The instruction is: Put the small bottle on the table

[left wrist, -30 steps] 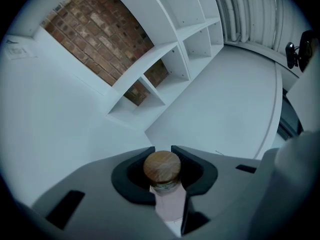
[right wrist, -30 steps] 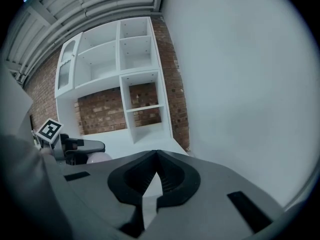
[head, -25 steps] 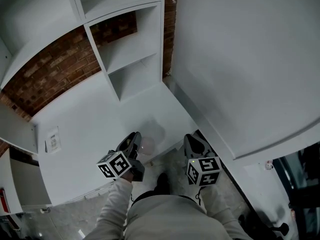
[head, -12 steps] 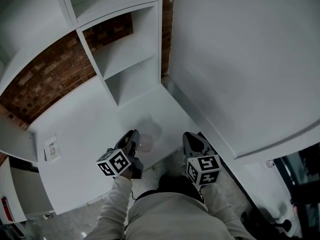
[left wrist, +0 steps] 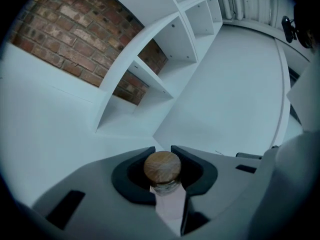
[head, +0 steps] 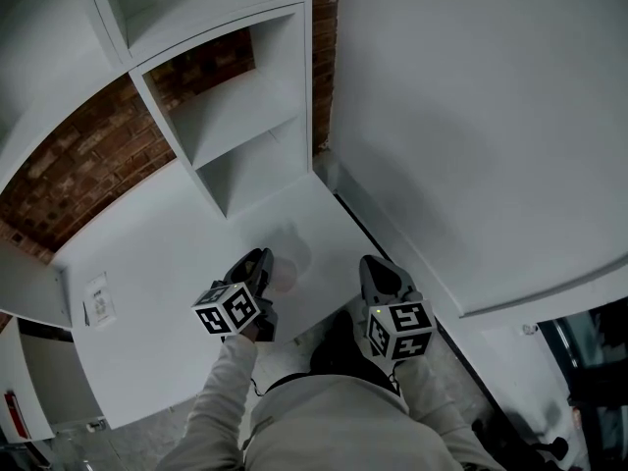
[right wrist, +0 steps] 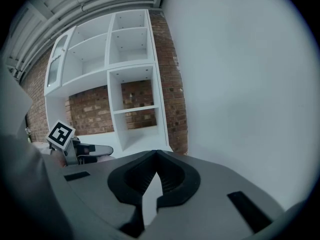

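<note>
No legible text is showing in any view. The small white rectangular label [head: 98, 300] lying on the flat white worktop [head: 167, 258] is carrying print too small to read.

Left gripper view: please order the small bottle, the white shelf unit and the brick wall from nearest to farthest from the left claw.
1. Small bottle: held in the left claw.
2. White shelf unit: ahead, before the wall.
3. Brick wall: behind the shelf unit.
</note>
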Tool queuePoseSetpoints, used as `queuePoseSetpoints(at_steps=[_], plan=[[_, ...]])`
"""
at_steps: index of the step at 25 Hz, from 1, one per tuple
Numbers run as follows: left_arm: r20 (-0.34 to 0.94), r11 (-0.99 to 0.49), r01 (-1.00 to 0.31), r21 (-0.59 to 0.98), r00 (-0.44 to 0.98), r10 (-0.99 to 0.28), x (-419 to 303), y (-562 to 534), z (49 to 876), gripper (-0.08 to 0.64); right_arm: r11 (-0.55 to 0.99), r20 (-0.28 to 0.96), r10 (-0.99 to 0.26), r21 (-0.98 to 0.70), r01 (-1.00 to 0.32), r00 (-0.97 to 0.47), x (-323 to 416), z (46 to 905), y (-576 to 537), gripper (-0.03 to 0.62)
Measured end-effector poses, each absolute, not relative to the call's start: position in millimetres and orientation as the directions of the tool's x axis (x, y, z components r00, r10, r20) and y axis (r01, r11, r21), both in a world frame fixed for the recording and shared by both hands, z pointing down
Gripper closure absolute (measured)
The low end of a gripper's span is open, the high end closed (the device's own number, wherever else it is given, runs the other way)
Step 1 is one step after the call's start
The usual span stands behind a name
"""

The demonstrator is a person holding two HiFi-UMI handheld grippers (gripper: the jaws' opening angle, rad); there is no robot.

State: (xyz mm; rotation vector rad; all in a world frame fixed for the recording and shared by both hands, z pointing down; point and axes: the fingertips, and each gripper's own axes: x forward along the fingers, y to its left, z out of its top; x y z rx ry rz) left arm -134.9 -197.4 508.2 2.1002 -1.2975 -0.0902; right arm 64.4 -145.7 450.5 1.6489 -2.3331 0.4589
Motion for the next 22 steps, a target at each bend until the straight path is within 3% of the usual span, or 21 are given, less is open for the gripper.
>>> queuePoseSetpoints(at_steps=[22], plan=[[0.413,-0.473,-0.858,0.200,0.512,-0.753,-70.6,-303.5,547.6,0.451,0.304,0.410,-0.852,-0.123,-0.945,-0.327,88.3,461.0,-205.7,0.565]])
